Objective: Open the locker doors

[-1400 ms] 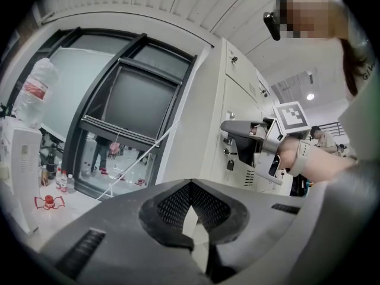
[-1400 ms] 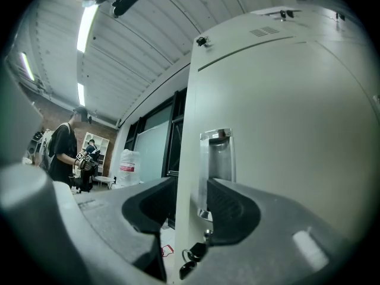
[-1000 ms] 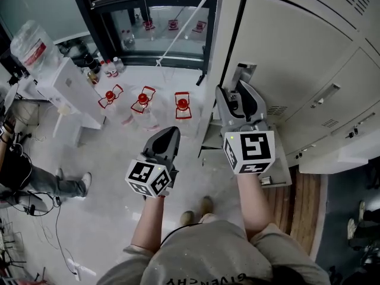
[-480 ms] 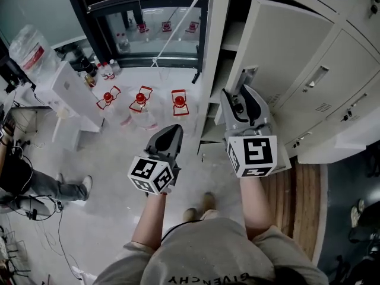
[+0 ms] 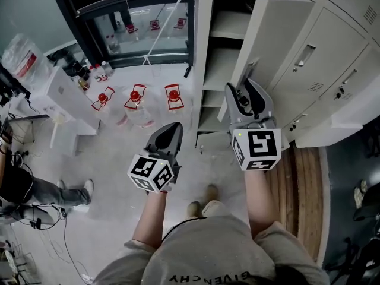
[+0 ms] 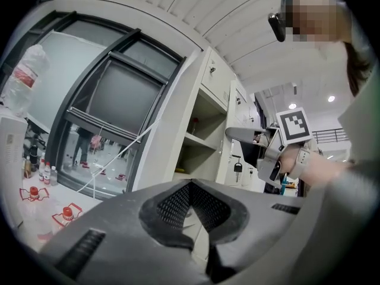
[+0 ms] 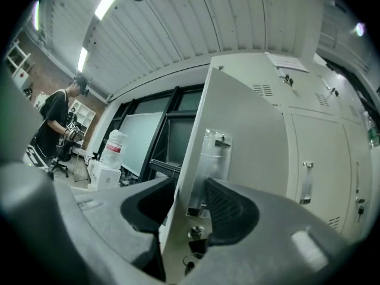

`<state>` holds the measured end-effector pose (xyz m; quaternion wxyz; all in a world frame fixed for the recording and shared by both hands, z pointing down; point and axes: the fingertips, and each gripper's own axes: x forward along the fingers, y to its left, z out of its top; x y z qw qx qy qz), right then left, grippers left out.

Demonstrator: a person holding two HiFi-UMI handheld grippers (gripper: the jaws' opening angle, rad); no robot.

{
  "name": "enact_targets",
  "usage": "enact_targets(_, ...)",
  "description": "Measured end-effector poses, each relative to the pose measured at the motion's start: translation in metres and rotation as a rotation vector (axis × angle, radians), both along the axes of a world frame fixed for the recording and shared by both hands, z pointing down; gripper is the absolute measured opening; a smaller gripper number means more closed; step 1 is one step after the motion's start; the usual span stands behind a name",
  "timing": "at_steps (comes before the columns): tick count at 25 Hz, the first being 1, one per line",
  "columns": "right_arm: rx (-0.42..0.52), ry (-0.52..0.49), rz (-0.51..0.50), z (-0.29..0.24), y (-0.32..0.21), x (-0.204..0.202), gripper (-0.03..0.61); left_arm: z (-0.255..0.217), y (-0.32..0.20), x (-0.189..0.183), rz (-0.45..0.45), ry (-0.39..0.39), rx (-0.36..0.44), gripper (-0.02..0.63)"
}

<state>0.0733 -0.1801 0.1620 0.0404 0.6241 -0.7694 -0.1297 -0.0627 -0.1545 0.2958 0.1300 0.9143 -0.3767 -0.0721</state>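
Observation:
The pale grey locker door (image 5: 280, 43) stands swung out from the locker bank, showing the open compartment with shelves (image 5: 222, 57). My right gripper (image 5: 246, 89) is shut on the door's free edge at its clear handle (image 7: 209, 159); in the right gripper view (image 7: 189, 211) the door edge runs between the two jaws. My left gripper (image 5: 168, 136) hangs lower left over the floor, shut and holding nothing; in the left gripper view (image 6: 191, 217) its pads meet. The lockers to the right (image 5: 335, 64) have closed doors.
Three red-capped water jugs (image 5: 135, 97) stand on the floor before a glass-fronted black frame (image 5: 139, 22). A white water dispenser (image 5: 59, 91) is at left, a person's legs (image 5: 41, 190) lower left. A wooden strip (image 5: 303, 186) runs below the lockers. My own feet (image 5: 205, 205) are below.
The locker door has swung further open with my right gripper shut on its edge, exposing the shelves. The left gripper has barely moved.

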Motion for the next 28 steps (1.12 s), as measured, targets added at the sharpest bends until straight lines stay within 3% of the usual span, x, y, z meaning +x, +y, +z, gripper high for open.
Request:
enact_targets(7, -0.005, 0.017, 0.029, 0.006, 0.007, 0.009, 0.158, 0.005, 0.021, -0.014, -0.027, -0.021, -0.008, -0.002)
enact_targets(15, 0.000, 0.005, -0.047, 0.006, 0.026, 0.020, 0.155, 0.002, 0.043, -0.034, -0.151, -0.026, -0.005, -0.002)
enact_targets(28, -0.020, -0.058, -0.195, 0.006, 0.083, 0.073, 0.155, 0.003, 0.090, 0.032, -0.215, -0.026, -0.005, -0.002)
